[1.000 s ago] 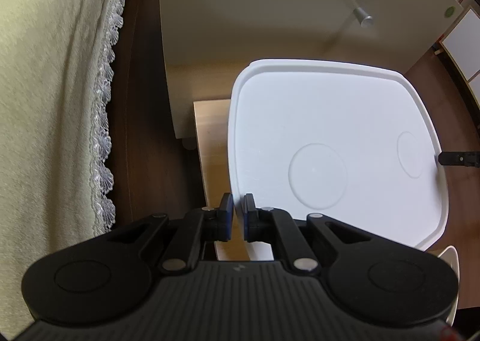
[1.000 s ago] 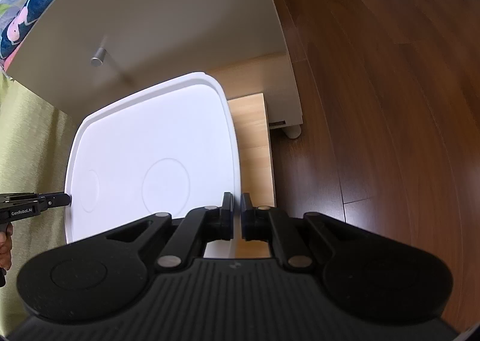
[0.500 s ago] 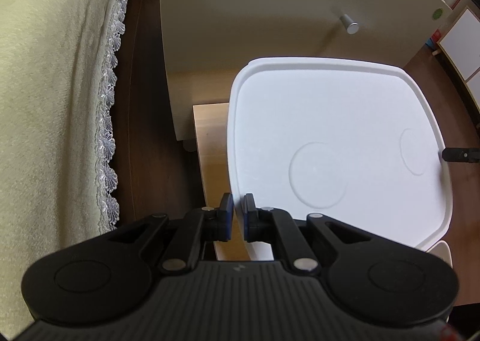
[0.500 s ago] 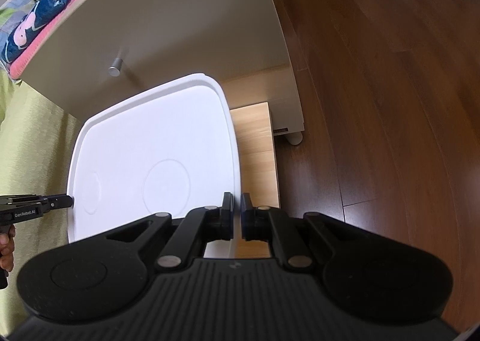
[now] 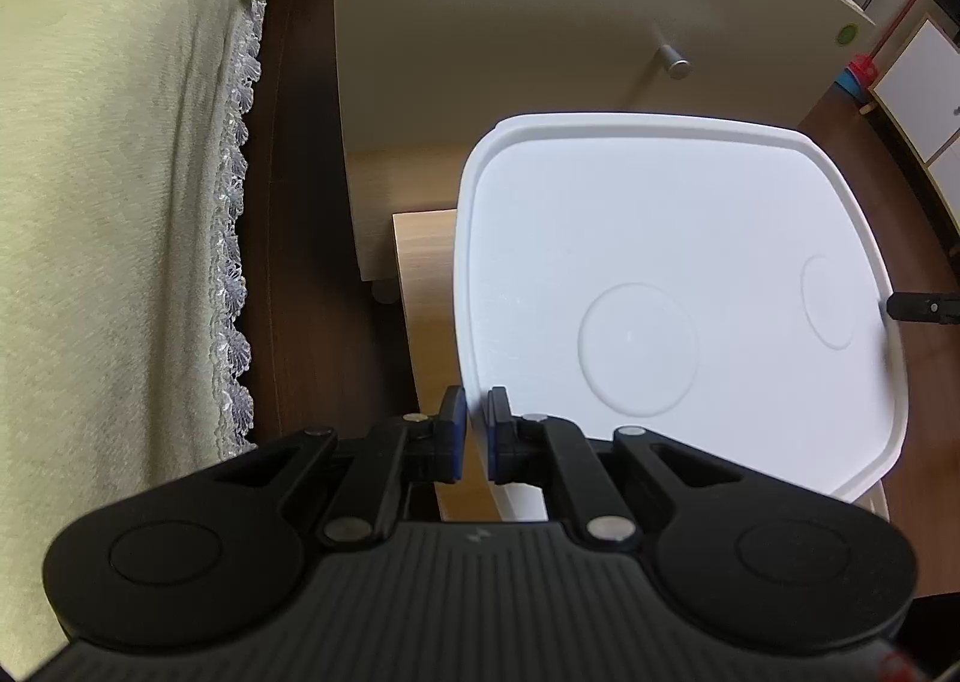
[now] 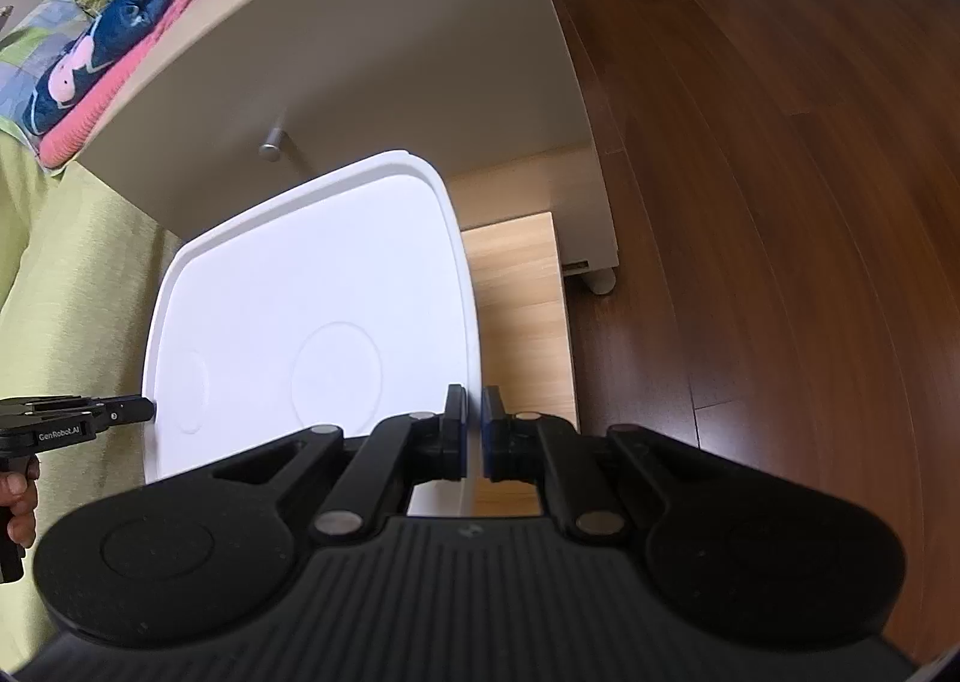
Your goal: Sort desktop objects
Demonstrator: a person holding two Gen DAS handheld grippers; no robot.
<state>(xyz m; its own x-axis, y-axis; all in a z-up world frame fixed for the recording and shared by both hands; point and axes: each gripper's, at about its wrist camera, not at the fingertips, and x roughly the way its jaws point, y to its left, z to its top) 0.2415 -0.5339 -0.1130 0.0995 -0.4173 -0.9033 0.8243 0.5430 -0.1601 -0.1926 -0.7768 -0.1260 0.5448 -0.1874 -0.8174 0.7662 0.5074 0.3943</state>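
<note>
White tray (image 5: pixel 690 238) was the item under handling, held clear above a light wooden table (image 5: pixel 423 262), with a cream cabinet (image 5: pixel 540 22) behind it in the upper part of both views. Left tongs (image 5: pixel 471 433) were clenched on the tray's rim at the lower centre of the left wrist view, the blue pads set either side of the raised edge. Right tongs (image 6: pixel 473 430) were likewise clenched on the opposite rim, at the lower centre of the right wrist view; each tool's tip also showed at the far edge of the other's frame. The tray surface was bare, showing only two moulded circular recesses. A green bedspread (image 5: pixel 108 202) with a lace border filled the left of the left wrist view, and dark wooden floor (image 6: pixel 750 172) filled the right of the right wrist view. Assessment: the step in hand appeared to be a two-handed carry of the tray. Good practice would require both grips kept firm on the rim, both hands travelling together so the tray stayed level and untwisted, and clearance maintained from the cabinet knob (image 5: pixel 675 61) near the far edge. No slippage at either rim could be detected.
</note>
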